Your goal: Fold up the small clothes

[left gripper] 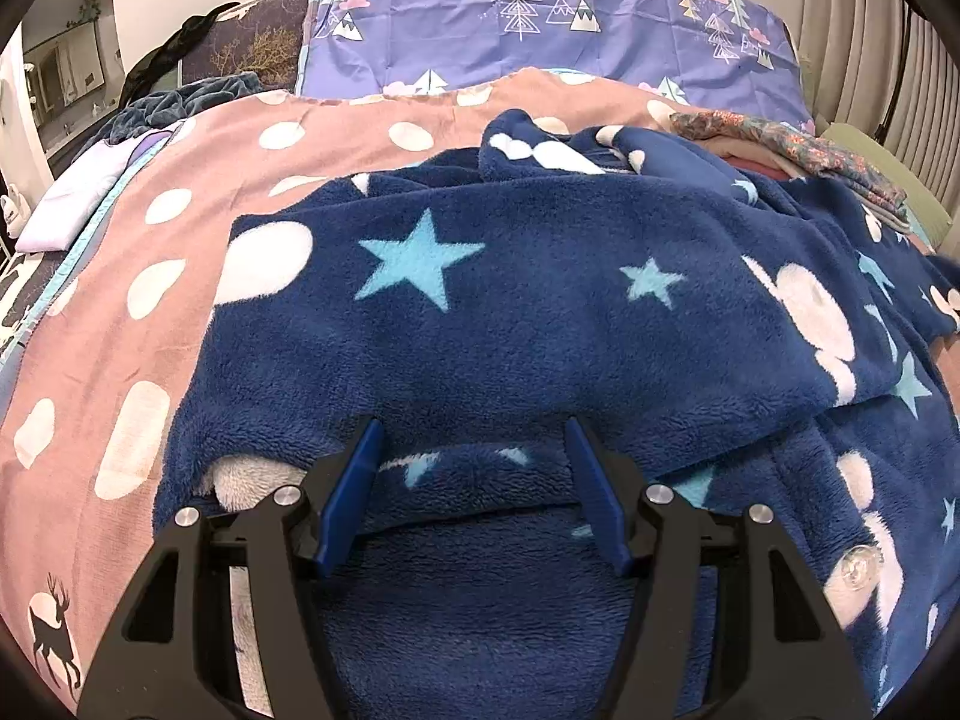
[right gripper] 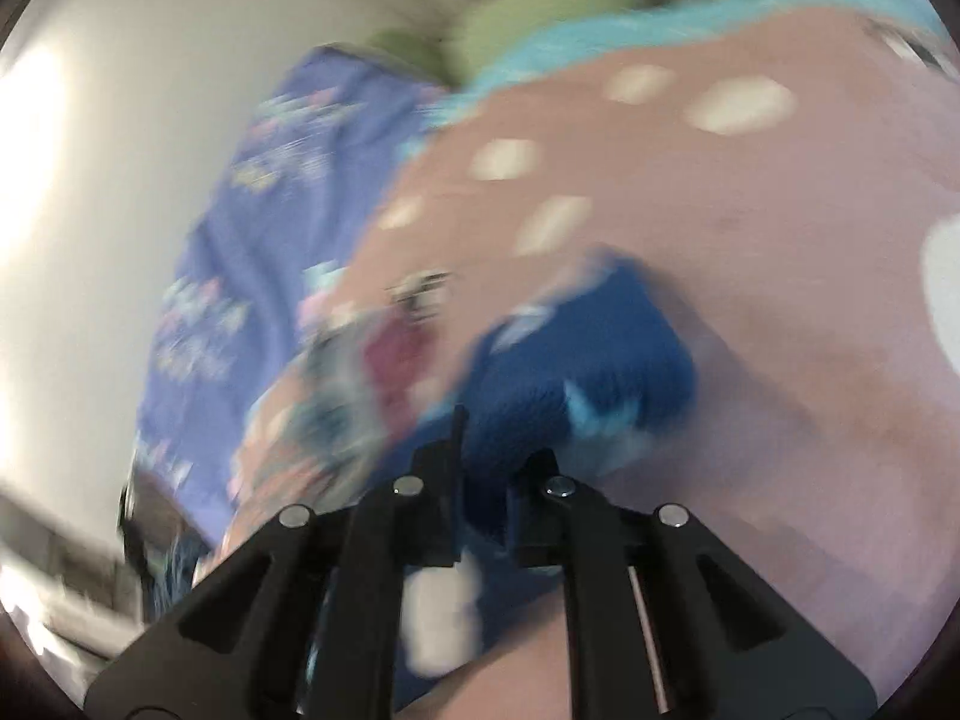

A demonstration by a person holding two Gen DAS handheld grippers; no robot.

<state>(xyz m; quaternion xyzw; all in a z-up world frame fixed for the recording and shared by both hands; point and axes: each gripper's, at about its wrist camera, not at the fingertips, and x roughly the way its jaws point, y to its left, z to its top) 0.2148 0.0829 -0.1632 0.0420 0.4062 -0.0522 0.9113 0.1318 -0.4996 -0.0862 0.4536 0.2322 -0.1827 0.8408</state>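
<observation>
A navy fleece garment [left gripper: 510, 312] with light blue stars and white clouds lies spread on the pink spotted bedspread [left gripper: 120, 276]. My left gripper [left gripper: 474, 444] is open just above its near folded edge, blue fingers [left gripper: 354, 480] apart with fleece between them. The right wrist view is blurred by motion. There my right gripper [right gripper: 486, 450] is shut on a part of the navy fleece garment [right gripper: 576, 372], which hangs bunched over the bedspread [right gripper: 750, 300].
A purple pillowcase with tree prints [left gripper: 540, 18] stands at the head of the bed. A stack of folded floral clothes [left gripper: 798, 150] lies at the right. Dark clothes [left gripper: 168, 108] and a white cloth [left gripper: 78, 198] lie at the left.
</observation>
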